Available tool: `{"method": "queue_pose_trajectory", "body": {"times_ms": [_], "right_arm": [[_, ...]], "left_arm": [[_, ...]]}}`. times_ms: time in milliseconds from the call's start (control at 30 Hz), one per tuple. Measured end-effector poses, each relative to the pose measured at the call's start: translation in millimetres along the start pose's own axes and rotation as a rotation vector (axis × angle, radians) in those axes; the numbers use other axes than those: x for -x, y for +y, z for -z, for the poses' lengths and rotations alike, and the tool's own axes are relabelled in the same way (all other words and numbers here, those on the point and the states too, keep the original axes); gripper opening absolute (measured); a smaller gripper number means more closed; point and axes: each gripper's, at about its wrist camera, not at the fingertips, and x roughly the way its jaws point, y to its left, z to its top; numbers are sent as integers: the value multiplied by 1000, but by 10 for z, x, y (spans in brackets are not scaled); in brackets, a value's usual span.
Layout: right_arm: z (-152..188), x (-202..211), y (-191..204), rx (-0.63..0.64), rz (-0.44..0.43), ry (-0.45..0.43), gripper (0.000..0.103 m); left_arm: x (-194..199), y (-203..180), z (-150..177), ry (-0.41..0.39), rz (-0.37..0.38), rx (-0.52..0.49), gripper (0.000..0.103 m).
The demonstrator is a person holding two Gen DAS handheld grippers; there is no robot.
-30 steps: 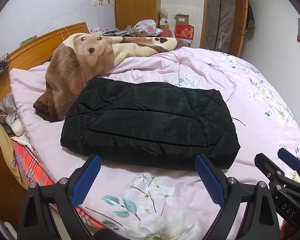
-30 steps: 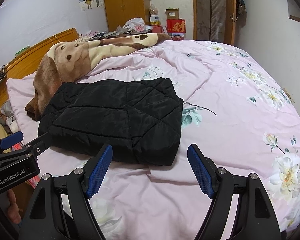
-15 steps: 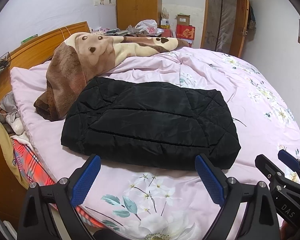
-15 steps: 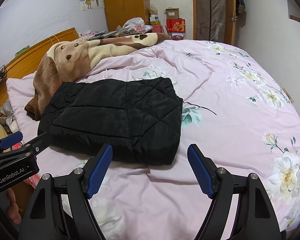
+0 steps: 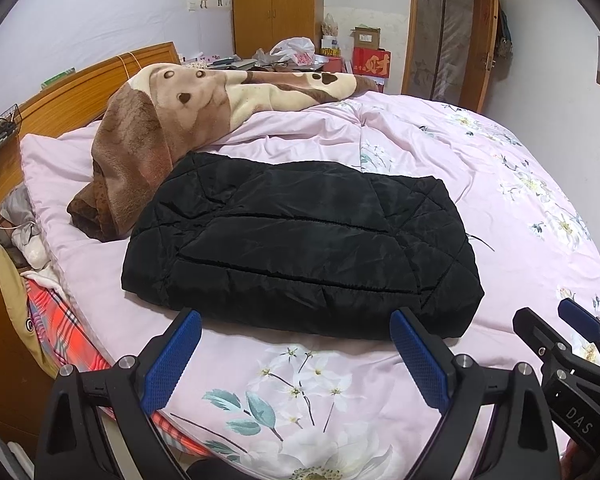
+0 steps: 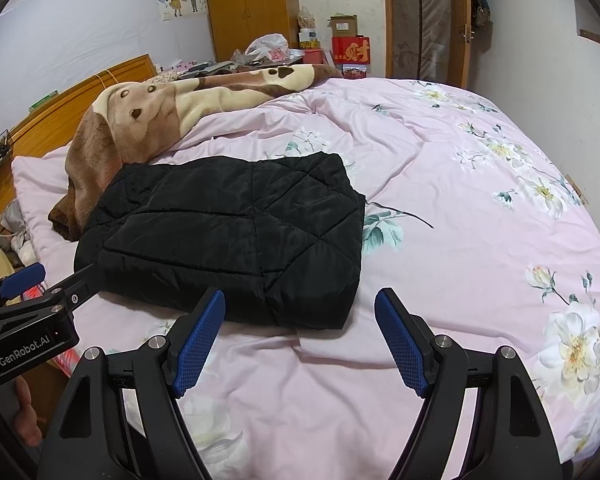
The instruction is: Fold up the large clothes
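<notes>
A black quilted jacket (image 5: 300, 244) lies folded into a compact rectangle on the pink floral bedspread (image 5: 520, 200); it also shows in the right wrist view (image 6: 228, 236). My left gripper (image 5: 296, 356) is open and empty, just in front of the jacket's near edge. My right gripper (image 6: 300, 336) is open and empty, in front of the jacket's near right corner. Each gripper shows at the edge of the other's view: the right one (image 5: 560, 336) and the left one (image 6: 48, 284).
A brown and cream bear-print blanket (image 5: 172, 120) is heaped behind the jacket on the left. A wooden headboard (image 5: 80, 88) stands at the left. A wardrobe (image 5: 274, 4), boxes (image 5: 370, 58) and a door (image 5: 446, 40) are at the back. The bed's left edge drops off over plaid fabric (image 5: 56, 312).
Both grippers have drawn back very slightly from the jacket; the jacket has not moved and both stay open.
</notes>
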Motion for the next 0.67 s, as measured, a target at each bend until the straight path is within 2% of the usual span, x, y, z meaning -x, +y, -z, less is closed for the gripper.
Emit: {"method": "queue_pose_trajectory", "body": {"times_ms": [667], "right_arm": [[8, -32, -22, -5, -1, 5, 77]], "left_arm": [[-52, 41, 9, -3, -8, -7, 96]]}}
